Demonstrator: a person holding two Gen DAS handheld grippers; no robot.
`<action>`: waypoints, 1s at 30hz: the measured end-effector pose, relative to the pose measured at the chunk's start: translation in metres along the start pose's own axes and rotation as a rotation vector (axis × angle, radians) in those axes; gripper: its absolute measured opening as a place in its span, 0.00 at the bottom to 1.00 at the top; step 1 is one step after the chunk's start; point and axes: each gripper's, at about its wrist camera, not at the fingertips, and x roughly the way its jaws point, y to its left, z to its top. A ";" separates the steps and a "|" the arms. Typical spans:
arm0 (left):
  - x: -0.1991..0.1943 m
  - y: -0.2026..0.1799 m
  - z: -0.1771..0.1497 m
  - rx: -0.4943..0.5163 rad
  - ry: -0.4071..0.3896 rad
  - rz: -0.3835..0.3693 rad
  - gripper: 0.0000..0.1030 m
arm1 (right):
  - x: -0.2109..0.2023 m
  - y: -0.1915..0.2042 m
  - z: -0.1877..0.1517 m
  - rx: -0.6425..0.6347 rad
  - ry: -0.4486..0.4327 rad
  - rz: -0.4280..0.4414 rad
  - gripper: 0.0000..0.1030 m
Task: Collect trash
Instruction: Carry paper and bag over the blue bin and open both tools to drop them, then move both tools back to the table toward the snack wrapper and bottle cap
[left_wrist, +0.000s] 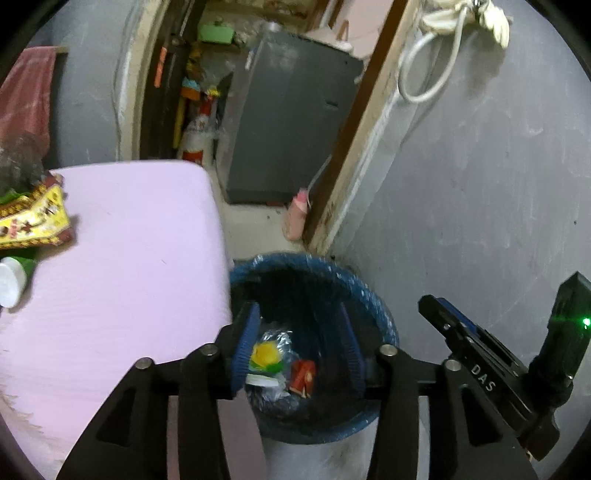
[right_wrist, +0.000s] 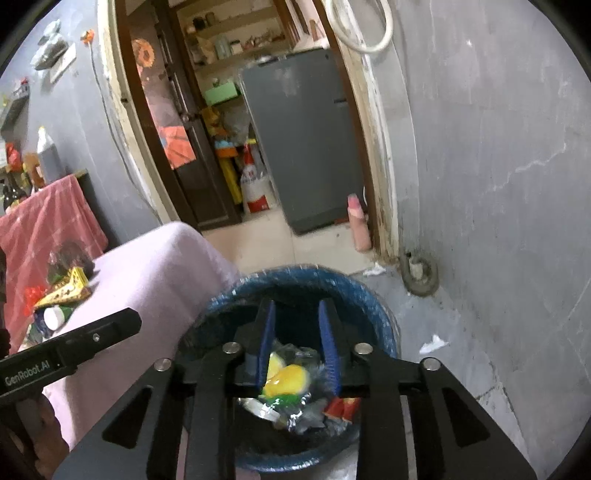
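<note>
Room: grey plastered walls, a doorway at the far side with a grey cabinet (right_wrist: 306, 140) seen through it.

Tabletop (left_wrist: 140, 236): covered in pale pink cloth, at the left of both views. Uncollected trash is seen at its far left edge: a yellow printed wrapper (left_wrist: 33, 218) and, just nearer, a green cup with a white base (left_wrist: 13, 278).

Bin (left_wrist: 373, 299): blue, round, on the floor just right of the tabletop's corner, directly beneath both claws. Trash already lies inside: a yellow-and-green wrapper (left_wrist: 266, 356), clear crumpled plastic, a red scrap (left_wrist: 303, 374).

Left claw (left_wrist: 297, 317): held over the bin, jaws moderately wide, nothing gripped between the blue pads.

Right claw (right_wrist: 297, 314): held over the bin at the right of the left one, jaws narrowly parted. The yellow wrapper is seen between the pads, blurred, apparently loose and dropping.

Governing relation: the remaining trash lies left of and beyond both claws, across the pink cloth. The left claw is judged the nearer. The long axis of the yellow printed wrapper runs roughly left to right.
</note>
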 end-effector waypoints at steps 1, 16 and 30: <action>-0.004 0.001 0.003 -0.003 -0.017 0.005 0.45 | -0.004 0.003 0.002 -0.010 -0.021 0.000 0.23; -0.092 0.025 0.017 0.038 -0.294 0.189 0.91 | -0.056 0.057 0.023 -0.111 -0.271 0.039 0.52; -0.153 0.072 0.000 0.040 -0.421 0.343 0.98 | -0.081 0.109 0.024 -0.131 -0.379 0.136 1.00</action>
